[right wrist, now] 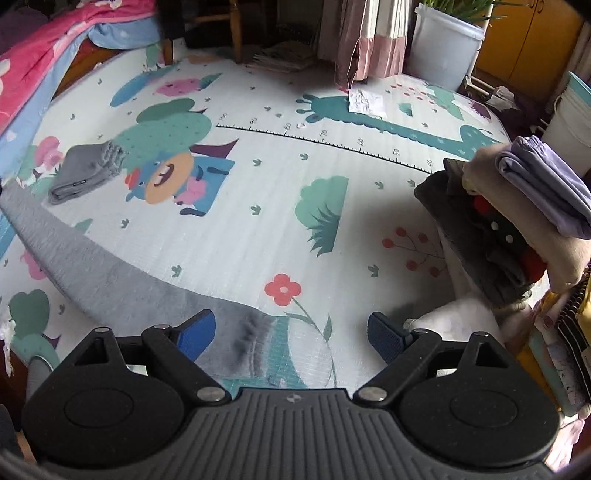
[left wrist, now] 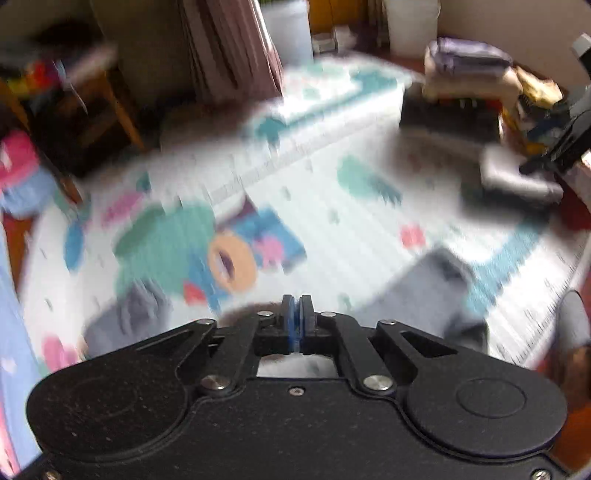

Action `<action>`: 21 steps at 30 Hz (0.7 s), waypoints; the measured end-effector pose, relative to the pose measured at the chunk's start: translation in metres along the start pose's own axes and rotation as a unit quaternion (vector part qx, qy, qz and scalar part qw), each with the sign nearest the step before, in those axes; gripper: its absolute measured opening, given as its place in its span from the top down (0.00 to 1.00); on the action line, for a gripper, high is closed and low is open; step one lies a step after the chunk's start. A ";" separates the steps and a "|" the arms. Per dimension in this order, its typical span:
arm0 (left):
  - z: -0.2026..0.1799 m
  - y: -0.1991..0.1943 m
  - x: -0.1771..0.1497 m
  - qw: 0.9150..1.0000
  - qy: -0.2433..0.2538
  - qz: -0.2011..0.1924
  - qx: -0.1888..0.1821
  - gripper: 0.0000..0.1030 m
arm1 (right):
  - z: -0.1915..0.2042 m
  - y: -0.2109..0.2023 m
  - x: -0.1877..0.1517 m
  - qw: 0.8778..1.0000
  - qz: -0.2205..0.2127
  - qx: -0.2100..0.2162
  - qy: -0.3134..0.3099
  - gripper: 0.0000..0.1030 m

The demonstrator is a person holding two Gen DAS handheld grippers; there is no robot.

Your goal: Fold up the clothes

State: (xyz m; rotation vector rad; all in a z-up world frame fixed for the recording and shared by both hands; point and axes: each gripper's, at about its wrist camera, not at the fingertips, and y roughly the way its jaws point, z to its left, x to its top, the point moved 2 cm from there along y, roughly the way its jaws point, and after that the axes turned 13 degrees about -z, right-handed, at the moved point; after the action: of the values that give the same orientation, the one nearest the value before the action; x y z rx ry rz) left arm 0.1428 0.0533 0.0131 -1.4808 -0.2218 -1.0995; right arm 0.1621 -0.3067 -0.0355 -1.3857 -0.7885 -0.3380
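Note:
A long grey garment (right wrist: 110,273) lies stretched across the printed play mat (right wrist: 258,236), from the left edge down to my right gripper (right wrist: 291,332), which is open just above its dark hem. A folded grey item (right wrist: 85,170) lies on the mat at the left. In the blurred left wrist view my left gripper (left wrist: 296,314) has its blue pads pressed together, with nothing visible between them. Grey cloth (left wrist: 424,291) lies on the mat below it, to the right, and more grey cloth (left wrist: 125,317) to the left.
A stack of folded clothes (right wrist: 517,221) stands at the mat's right edge; it also shows in the left wrist view (left wrist: 465,70). A white planter bucket (right wrist: 443,48), a curtain (right wrist: 365,40), a wooden chair (right wrist: 221,22) and pink and blue bedding (right wrist: 55,44) border the mat.

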 end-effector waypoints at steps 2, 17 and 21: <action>0.008 0.003 -0.009 1.000 0.007 0.012 0.004 0.98 | 0.002 0.004 -0.003 1.000 0.006 0.001 -0.012 0.14; 0.012 0.020 -0.030 0.999 0.023 0.036 -0.009 0.56 | 0.034 0.054 -0.009 0.991 0.061 0.044 -0.109 0.28; -0.009 0.030 -0.033 0.997 0.047 0.022 -0.050 0.56 | 0.036 0.076 -0.022 0.985 0.085 0.051 -0.142 0.30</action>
State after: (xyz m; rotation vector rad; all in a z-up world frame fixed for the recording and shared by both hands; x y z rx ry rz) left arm 0.1412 0.0528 -0.0323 -1.5110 -0.0684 -1.1556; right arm 0.1847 -0.2628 -0.1076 -1.4105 -0.9005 0.0352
